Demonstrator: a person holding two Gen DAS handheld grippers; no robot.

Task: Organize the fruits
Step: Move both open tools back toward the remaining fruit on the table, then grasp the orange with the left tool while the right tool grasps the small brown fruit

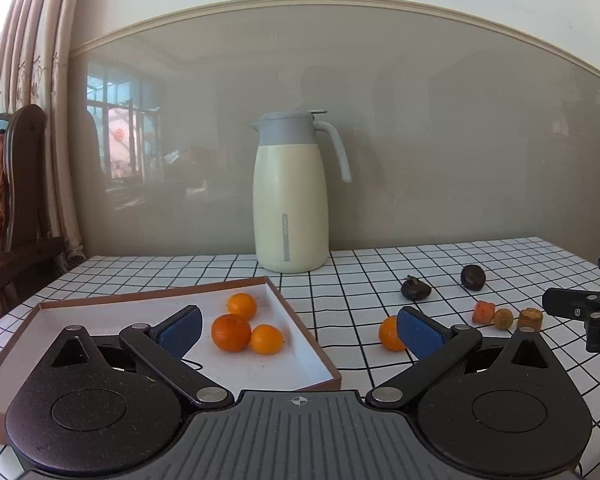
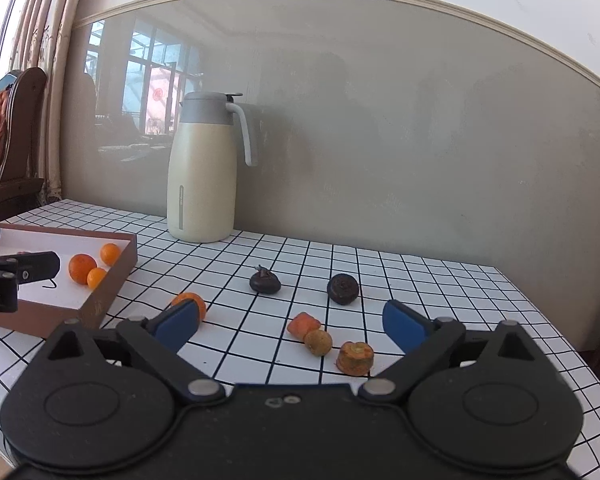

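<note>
A shallow brown box with a white inside [image 1: 300, 344] [image 2: 118, 268] lies on the left of the table and holds three small oranges [image 1: 231, 332] [image 2: 82, 268]. A fourth orange [image 1: 390, 333] [image 2: 192, 303] lies on the cloth right of the box, partly behind a blue fingertip in both views. My left gripper [image 1: 300, 330] is open and empty above the box's right edge. My right gripper [image 2: 290, 326] is open and empty above two carrot chunks [image 2: 355, 357] [image 2: 303, 324] and a small brownish fruit [image 2: 318, 342]. Two dark round fruits [image 2: 265, 281] [image 2: 343, 289] lie farther back.
A cream thermos jug [image 1: 290, 196] [image 2: 202, 172] stands at the back against the wall. The table has a white cloth with a black grid [image 1: 360, 276] [image 2: 440, 292]; its right edge falls off near my right gripper. A wooden chair [image 1: 16, 184] stands at the left.
</note>
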